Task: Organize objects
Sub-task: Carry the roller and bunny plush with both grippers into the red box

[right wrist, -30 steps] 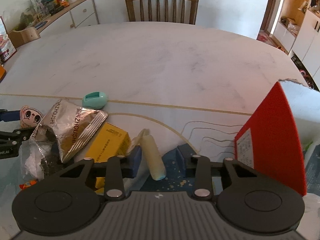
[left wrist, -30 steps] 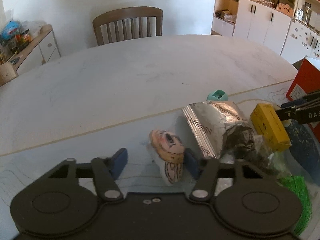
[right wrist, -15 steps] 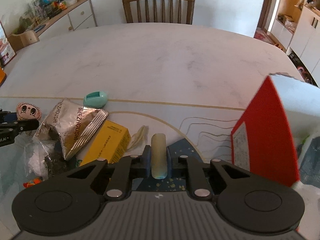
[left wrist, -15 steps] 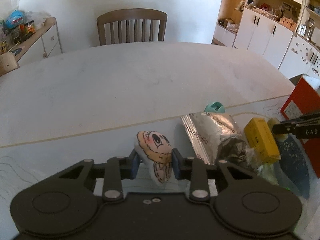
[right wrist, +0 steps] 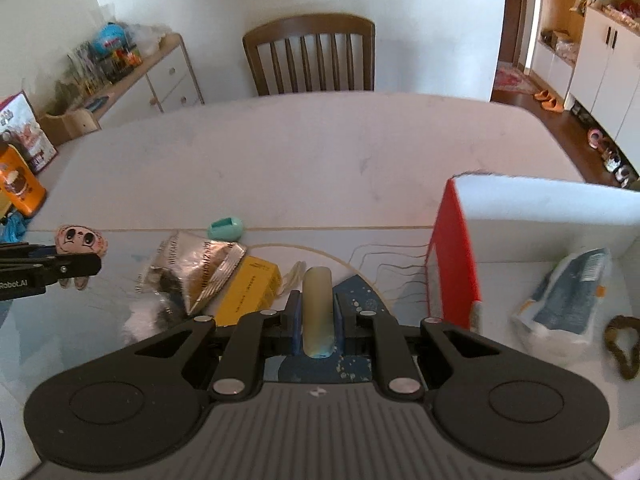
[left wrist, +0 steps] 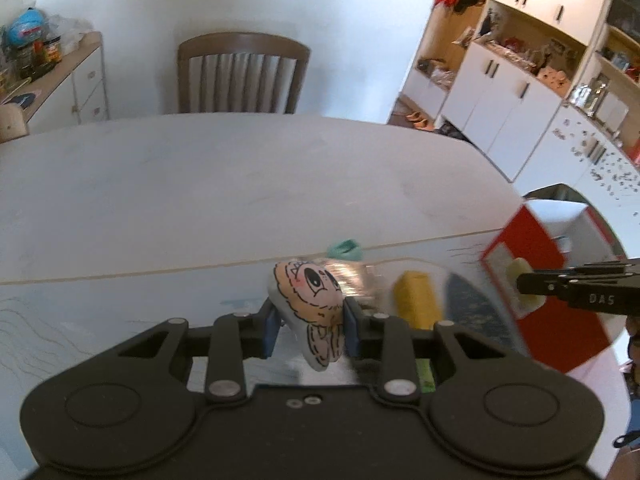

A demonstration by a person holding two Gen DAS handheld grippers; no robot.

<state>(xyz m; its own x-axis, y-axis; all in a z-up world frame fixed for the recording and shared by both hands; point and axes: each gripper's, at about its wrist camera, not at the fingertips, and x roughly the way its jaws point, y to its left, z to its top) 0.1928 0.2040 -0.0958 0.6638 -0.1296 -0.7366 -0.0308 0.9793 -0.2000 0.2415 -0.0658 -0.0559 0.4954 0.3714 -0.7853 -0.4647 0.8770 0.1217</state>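
the left hand-held gripper (left wrist: 306, 326) was clenched on a small cartoon-face charm (left wrist: 310, 300), pinching it across its middle so the printed face stood up above the pads, lifted clear of the tabletop (left wrist: 200, 184). the right hand-held gripper (right wrist: 316, 320) was clamped on a pale yellow tube (right wrist: 317, 312), held lengthwise along the fingers, which probably kept it from swinging while carried. both grips looked like a pick-up stage, with each item likely bound for the red box (right wrist: 454, 256) standing open at the right, just beyond the tube. left on the tabletop between the two grippers lay a crumpled foil snack bag (right wrist: 200, 268), a yellow carton (right wrist: 248, 286) touching it, and a teal oval piece (right wrist: 225, 228) just behind. a blue-and-white packet (right wrist: 568, 296) lay past the box, apparently already sorted.
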